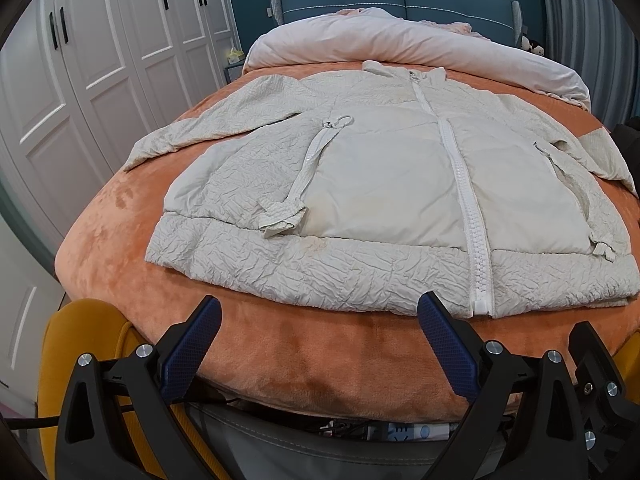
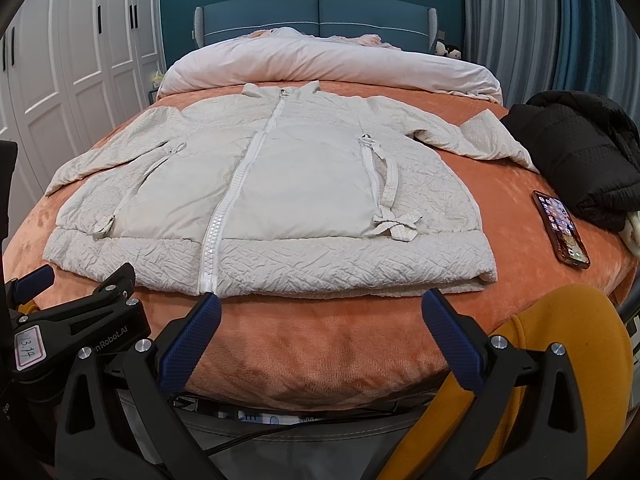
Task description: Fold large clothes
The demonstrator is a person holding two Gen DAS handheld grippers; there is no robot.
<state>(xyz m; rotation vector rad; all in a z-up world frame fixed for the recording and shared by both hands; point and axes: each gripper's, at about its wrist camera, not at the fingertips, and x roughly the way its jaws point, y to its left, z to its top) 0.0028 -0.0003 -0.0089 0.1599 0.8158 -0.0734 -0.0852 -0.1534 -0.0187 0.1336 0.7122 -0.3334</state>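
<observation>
Both the left gripper (image 1: 319,312) and right gripper (image 2: 321,307) are hovering wide open and empty at the bed's (image 2: 320,344) near edge, the jacket's (image 2: 264,200) back lying hidden against the orange cover.

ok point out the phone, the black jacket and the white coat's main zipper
phone (image 2: 562,229), right wrist view, middle of its lit screen
black jacket (image 2: 580,160), right wrist view, centre of the heap
main zipper (image 1: 464,184), left wrist view, halfway along
</observation>
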